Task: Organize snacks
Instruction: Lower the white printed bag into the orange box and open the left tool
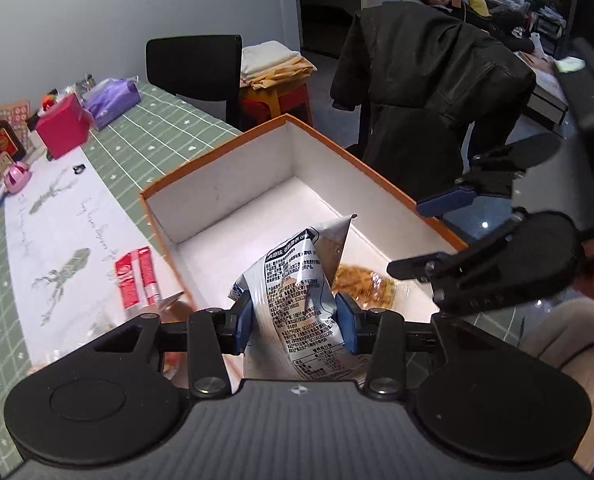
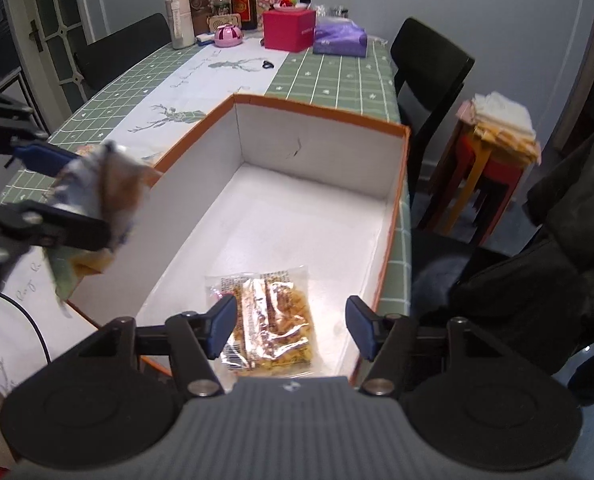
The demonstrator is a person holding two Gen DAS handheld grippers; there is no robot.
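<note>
My left gripper (image 1: 295,316) is shut on a white and silver snack bag (image 1: 297,276) printed with black text, held over the near end of an orange-rimmed white box (image 1: 225,188). In the right wrist view the same bag (image 2: 109,184) hangs blurred in the left gripper (image 2: 69,196), just outside the box's left wall (image 2: 201,208). A clear packet of yellow snacks (image 2: 275,320) lies on the box floor, also seen as a packet (image 1: 365,284) behind the bag. My right gripper (image 2: 291,328) is open above it, pads apart from it. A red snack packet (image 1: 137,280) lies on the table left of the box.
A red cube box (image 2: 289,30), a purple tissue pack (image 2: 341,40), a dark bottle (image 2: 244,2) and small items crowd the table's far end. Black chairs (image 2: 429,76) stand beside the table, one bearing a dark jacket (image 1: 429,80). A stool (image 2: 489,168) holds folded cloths. A person reclines far back.
</note>
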